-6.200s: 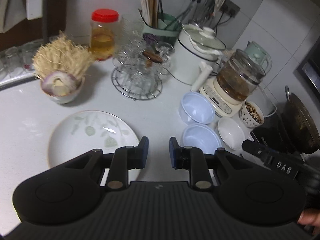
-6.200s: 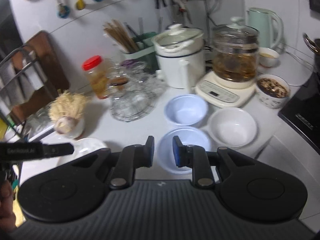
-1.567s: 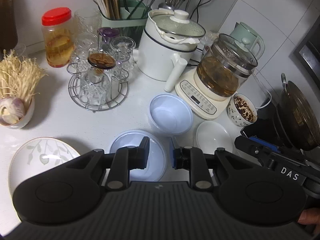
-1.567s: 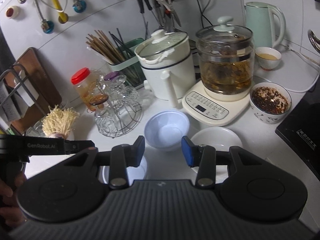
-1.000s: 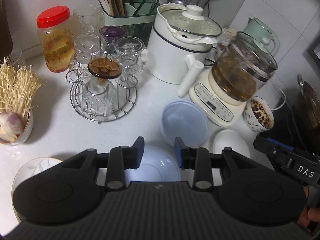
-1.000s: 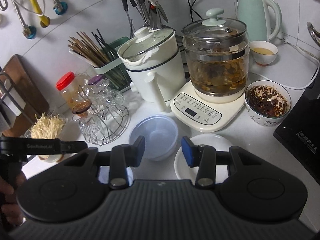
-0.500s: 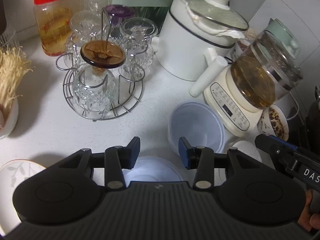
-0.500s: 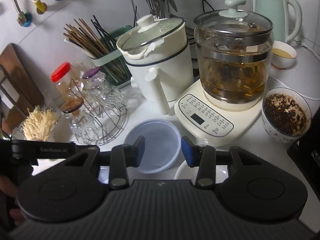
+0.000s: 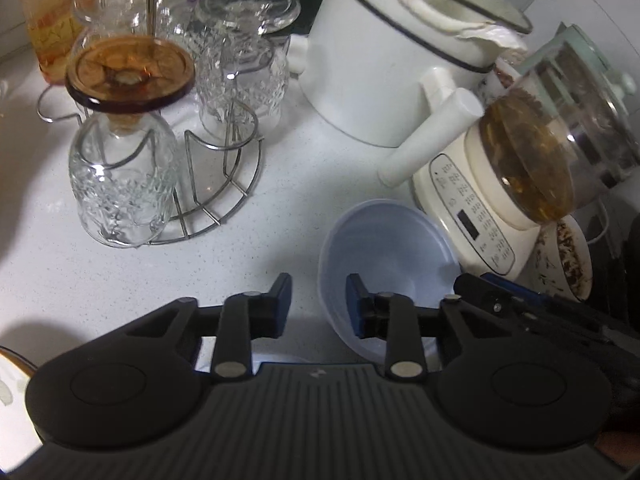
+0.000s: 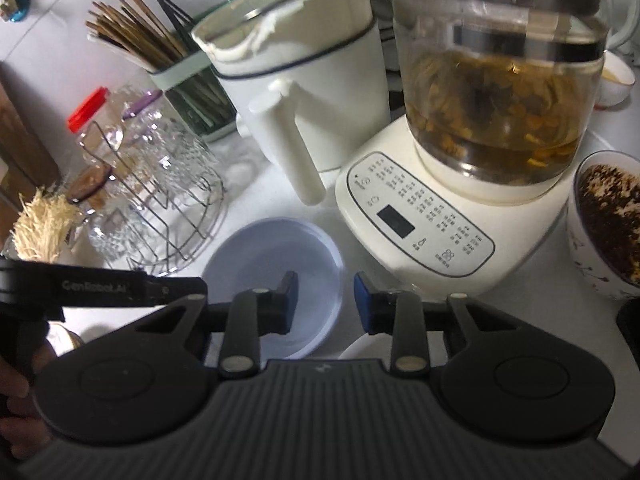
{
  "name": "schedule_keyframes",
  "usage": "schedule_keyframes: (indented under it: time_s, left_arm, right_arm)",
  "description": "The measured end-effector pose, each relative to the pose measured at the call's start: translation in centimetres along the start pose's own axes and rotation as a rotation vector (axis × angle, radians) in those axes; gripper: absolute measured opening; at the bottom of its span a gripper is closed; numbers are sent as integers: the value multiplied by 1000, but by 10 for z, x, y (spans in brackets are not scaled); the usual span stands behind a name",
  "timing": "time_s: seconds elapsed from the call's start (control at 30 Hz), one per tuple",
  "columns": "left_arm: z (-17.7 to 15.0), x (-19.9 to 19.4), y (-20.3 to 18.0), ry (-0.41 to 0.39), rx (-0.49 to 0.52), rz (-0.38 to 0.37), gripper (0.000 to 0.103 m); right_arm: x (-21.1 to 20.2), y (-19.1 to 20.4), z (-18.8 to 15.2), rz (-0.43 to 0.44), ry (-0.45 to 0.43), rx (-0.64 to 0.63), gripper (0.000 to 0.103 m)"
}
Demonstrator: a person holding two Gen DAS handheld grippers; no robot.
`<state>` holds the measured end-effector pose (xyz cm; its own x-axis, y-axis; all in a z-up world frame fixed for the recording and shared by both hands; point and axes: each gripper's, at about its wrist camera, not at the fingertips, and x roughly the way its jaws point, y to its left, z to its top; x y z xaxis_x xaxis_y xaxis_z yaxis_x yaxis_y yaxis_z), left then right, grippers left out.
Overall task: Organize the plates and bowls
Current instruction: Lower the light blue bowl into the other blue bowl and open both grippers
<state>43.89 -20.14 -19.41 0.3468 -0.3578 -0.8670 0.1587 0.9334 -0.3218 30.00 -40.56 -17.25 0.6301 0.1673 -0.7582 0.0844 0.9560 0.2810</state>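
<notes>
A pale blue bowl (image 9: 388,248) stands on the white counter beside the kettle base; it also shows in the right wrist view (image 10: 272,256). My left gripper (image 9: 319,302) is open and straddles the bowl's left rim, right finger inside. My right gripper (image 10: 326,302) is open and straddles the bowl's right rim, left finger inside. A second blue bowl (image 9: 276,358) peeks out under the left gripper. A leaf-patterned plate (image 9: 10,376) shows at the lower left edge. A white bowl's rim (image 10: 362,350) peeks below the right gripper.
A wire rack of upturned glasses (image 9: 160,140) stands left of the bowl. A white pot (image 9: 384,52) and a glass tea kettle on its base (image 10: 480,152) stand behind. A patterned bowl of dark grains (image 10: 608,220) sits at the right. Chopstick holder (image 10: 188,84) stands at the back.
Both grippers have moved forward and down to the far blue bowl, and each now has one finger inside its rim. The left jaws have opened a little wider.
</notes>
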Motion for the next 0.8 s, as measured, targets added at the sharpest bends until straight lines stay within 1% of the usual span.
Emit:
schedule_keyframes:
  time_s: [0.03,0.1,0.17,0.23,0.33,0.43,0.53,0.8]
  left_arm:
    - [1,2,0,-1,0,0,24]
    - [2,5,1,-7,1,15,19]
    - [3,8,1,-3,-10,15,17]
    - [3,11,0,5,-5,9,13]
    - [1,14,-1,16,-12,9,13]
    - [-2,13,-2,11,-13,22,13]
    - [-3,9,-1,9,-22,15,13]
    - [1,-23,-5,-30,-3,18,13]
  right_arm:
    - [4,1,0,-13,7,-16,32]
    - [9,1,-1,-34,19,-36,26]
    - [12,-3,-2,-11,24,-20,26]
    - [15,-4,-3,-4,28,-15,22]
    - [18,-5,-3,31,33,-1,20]
    - [18,-3,-3,33,24,-10,19]
    - [13,-1,-2,42,15,-7,17]
    - [-8,10,5,54,-29,11,17]
